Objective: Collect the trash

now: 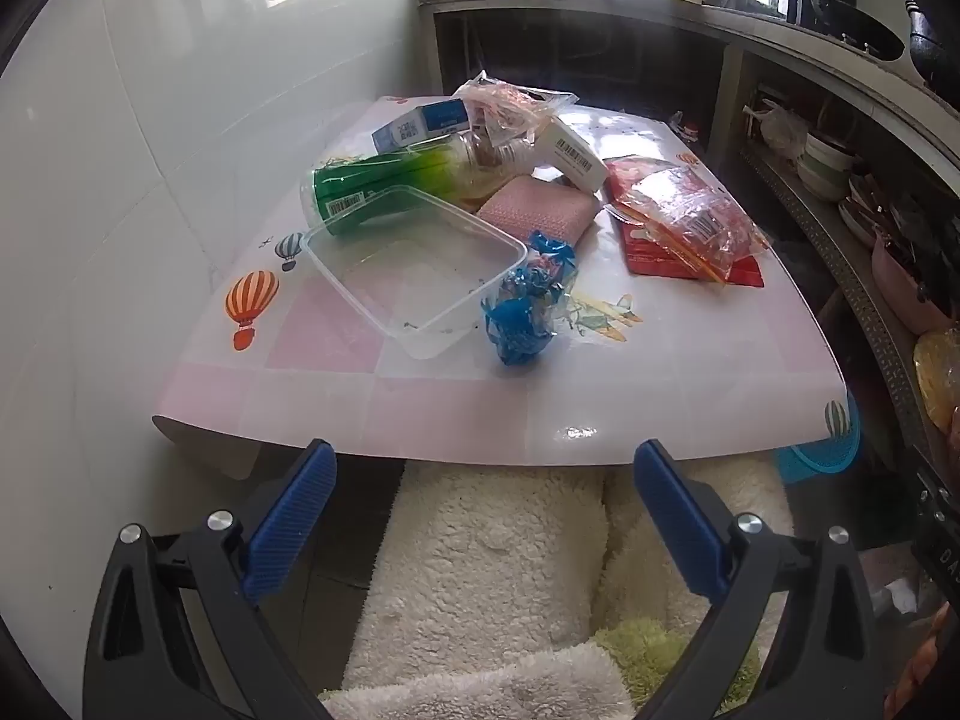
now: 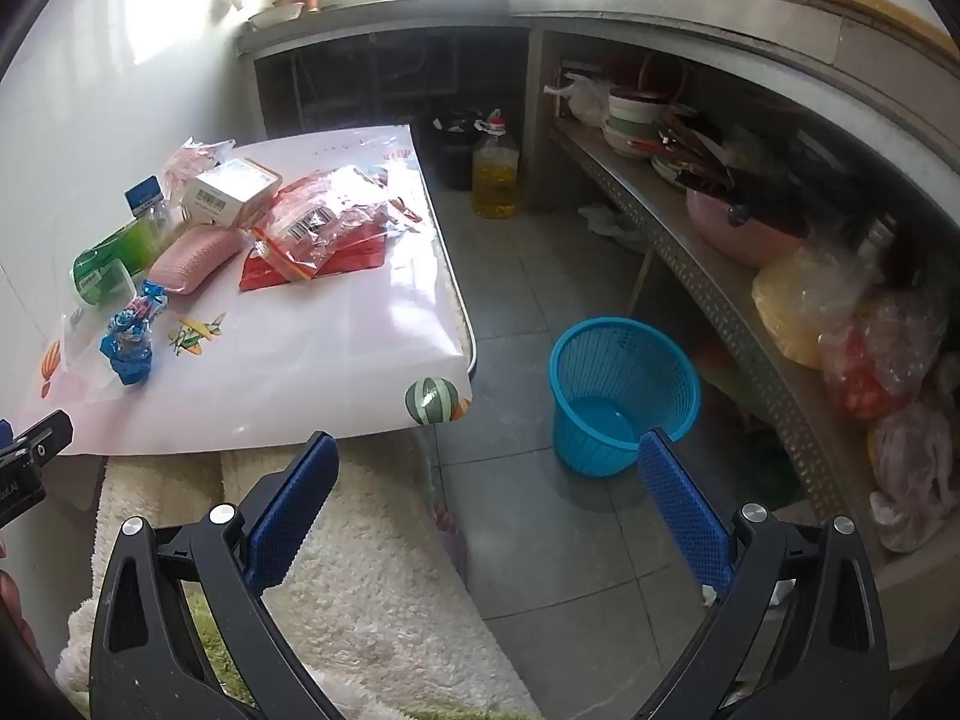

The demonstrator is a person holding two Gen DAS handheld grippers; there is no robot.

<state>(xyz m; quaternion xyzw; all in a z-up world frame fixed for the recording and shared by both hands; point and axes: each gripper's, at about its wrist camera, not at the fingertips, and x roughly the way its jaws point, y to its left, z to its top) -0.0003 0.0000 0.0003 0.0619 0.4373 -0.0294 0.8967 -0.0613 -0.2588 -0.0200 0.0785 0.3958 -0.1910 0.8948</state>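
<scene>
Hovering short of the pink balloon-print table (image 1: 600, 396), left gripper (image 1: 485, 463) spread wide and empty, facing the crumpled blue foil wrapper (image 1: 525, 306) straight ahead near the front edge. Right gripper (image 2: 488, 455) likewise spread, nearer the blue plastic mesh basket (image 2: 624, 393) on the floor, so likely left for the pick

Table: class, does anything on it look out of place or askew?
Yes. A green bottle lies on its side in a heap of wrappers and boxes at the far end. A crumpled blue wrapper sits loose beside a clear tub. The bin on the floor holds nothing.
</scene>
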